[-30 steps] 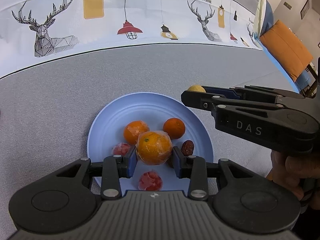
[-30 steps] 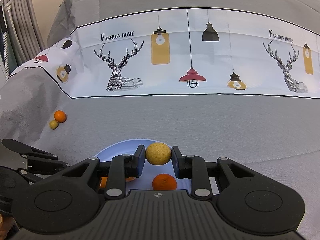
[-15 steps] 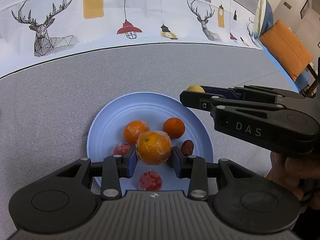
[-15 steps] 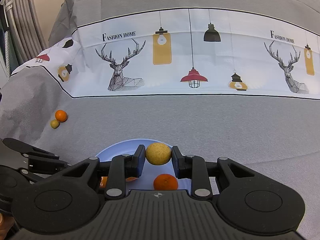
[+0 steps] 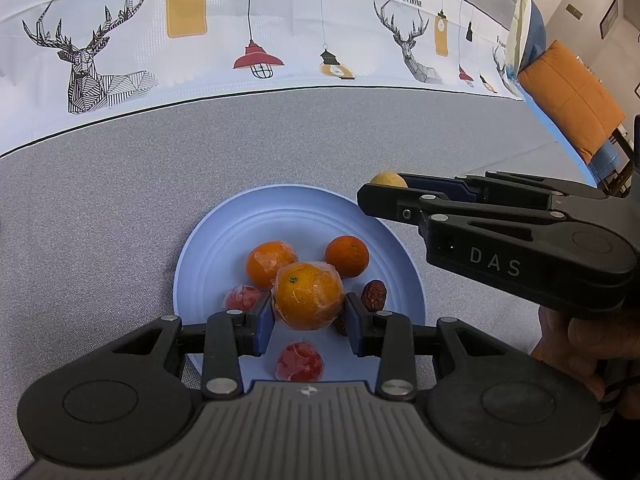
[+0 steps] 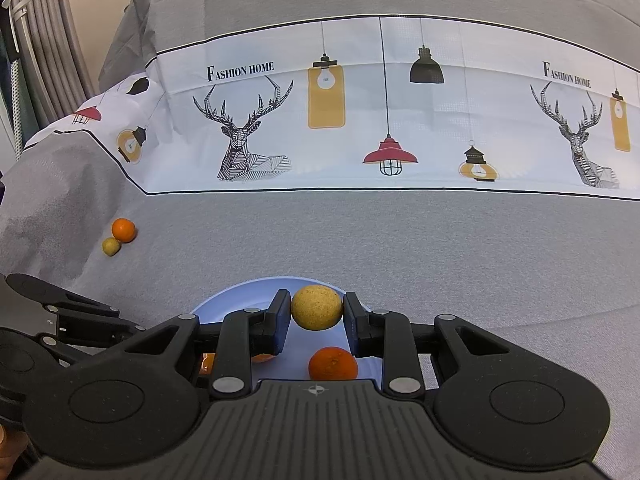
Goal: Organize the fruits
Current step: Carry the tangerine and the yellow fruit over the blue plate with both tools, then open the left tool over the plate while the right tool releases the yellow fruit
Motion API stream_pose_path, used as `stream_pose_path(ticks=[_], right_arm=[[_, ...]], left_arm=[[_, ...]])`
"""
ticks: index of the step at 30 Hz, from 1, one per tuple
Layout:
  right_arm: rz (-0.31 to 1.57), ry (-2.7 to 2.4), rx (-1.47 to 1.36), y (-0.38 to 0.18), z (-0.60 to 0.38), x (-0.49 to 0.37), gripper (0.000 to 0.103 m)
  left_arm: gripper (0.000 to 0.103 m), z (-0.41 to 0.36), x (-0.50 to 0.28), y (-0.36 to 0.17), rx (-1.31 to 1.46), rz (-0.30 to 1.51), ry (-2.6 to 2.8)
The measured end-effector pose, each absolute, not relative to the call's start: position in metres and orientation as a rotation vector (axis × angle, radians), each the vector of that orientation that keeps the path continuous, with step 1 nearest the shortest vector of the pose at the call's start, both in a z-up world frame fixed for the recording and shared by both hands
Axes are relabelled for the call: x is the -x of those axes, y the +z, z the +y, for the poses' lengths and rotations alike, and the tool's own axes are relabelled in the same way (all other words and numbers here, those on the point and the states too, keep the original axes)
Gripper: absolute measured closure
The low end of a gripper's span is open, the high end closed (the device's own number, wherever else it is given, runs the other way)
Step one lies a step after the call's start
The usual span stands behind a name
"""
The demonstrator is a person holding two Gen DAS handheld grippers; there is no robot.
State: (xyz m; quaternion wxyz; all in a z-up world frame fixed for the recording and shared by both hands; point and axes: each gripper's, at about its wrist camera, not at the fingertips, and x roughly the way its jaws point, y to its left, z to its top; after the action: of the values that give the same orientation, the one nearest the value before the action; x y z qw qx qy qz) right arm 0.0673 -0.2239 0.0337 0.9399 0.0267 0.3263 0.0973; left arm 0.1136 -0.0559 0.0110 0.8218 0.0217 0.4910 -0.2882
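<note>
Two grippers pinch round fruit above the blue plate [image 5: 208,256]: left gripper [image 5: 308,322] clamps a wrapped orange [image 5: 308,295], stem dimple facing up-left, right gripper [image 6: 316,322] a yellow ball-like fruit [image 6: 317,307] over the plate's far rim.

From my feeds I judge this a home. The tabletop [image 6: 400,240] carries a grey cloth with a white band [image 6: 380,120] printed "FASHION HOME", deer heads and lamps. An orange cushion [image 5: 568,96] sits on a chair at the right; pleated curtains [image 6: 40,40] hang at the left; small frames [image 5: 608,16] hang on the wall.
</note>
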Motion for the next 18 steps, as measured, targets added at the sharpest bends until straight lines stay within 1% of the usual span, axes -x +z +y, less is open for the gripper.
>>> stream_pose_path(ticks=[18], right_arm=[[0.681, 0.224, -0.046, 0.0321, -0.2209, -0.0684, 0.073]], left_arm=[[0.062, -0.0571, -0.1120, 0.0122, -0.050, 1.040, -0.610]])
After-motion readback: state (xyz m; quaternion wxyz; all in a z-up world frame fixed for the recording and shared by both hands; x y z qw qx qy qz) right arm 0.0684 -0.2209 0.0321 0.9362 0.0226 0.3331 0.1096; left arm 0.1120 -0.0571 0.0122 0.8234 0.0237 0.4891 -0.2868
